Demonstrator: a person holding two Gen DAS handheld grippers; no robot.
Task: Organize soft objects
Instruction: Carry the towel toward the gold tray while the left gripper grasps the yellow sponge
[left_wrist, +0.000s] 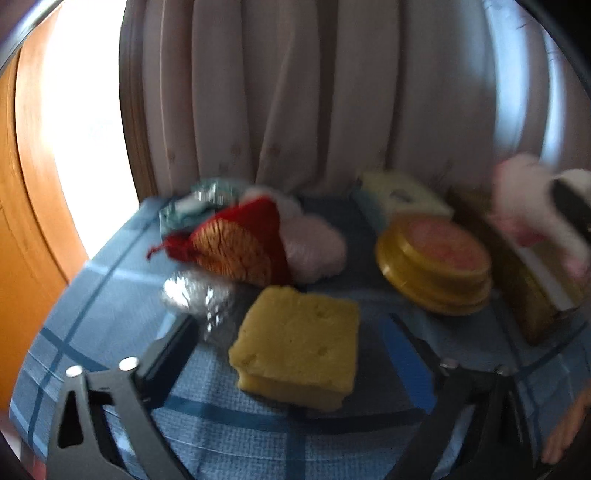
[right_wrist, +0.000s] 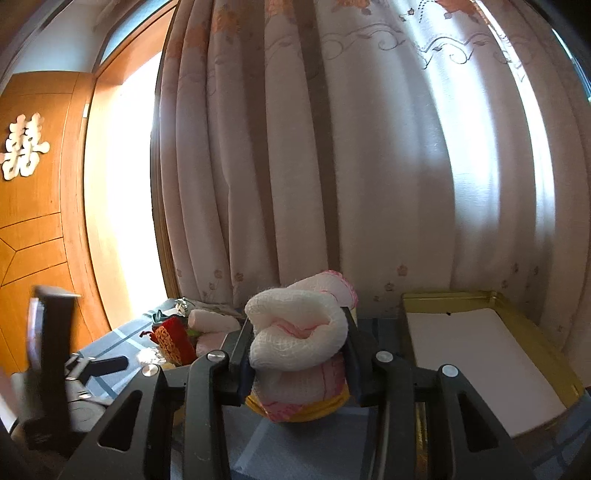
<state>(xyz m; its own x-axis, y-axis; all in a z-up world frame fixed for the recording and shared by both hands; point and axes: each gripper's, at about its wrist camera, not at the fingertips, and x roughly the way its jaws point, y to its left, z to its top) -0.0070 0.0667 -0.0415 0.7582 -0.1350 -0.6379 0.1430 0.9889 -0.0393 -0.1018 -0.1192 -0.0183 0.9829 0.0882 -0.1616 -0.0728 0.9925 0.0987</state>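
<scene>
My right gripper (right_wrist: 299, 354) is pinching a white gauze cloth with pink trim (right_wrist: 295, 332); both pads press into its bunched sides, and the cloth bulges up and forward out of the grip. In the right wrist view it is lifted above a round yellow tin (right_wrist: 295, 408), which shows directly below the jaws.

My left gripper (left_wrist: 295, 332) stands spread wide. A yellow sponge (left_wrist: 299, 350) lies flat on the table between its two fingers, touching neither of them. This view is motion-blurred.

The table carries a blue checked cloth (left_wrist: 110, 295). Placement on it, left wrist view:
- Yellow sponge: near the front edge, centre.
- Crumpled silver foil piece (left_wrist: 195, 299): just left of the sponge, beside my left finger.
- Red and gold drawstring pouch (left_wrist: 236, 251): behind the foil, toward the back left corner.
- Pale pink soft bundle (left_wrist: 317, 247): touching the pouch on its right side.
- Teal and white packet (left_wrist: 199, 203): at the back left corner, behind the pouch.
- Round yellow tin with a pink lid: right of centre.
- Pale yellow soft block (left_wrist: 406, 197): behind the tin at the back edge.
- Gold box with a white lining (right_wrist: 480, 354): along the right edge, open at the top.

A floral curtain (right_wrist: 332, 166) hangs just behind the back edge. A wooden door (right_wrist: 40, 221) with a white ornament stands to the left.
</scene>
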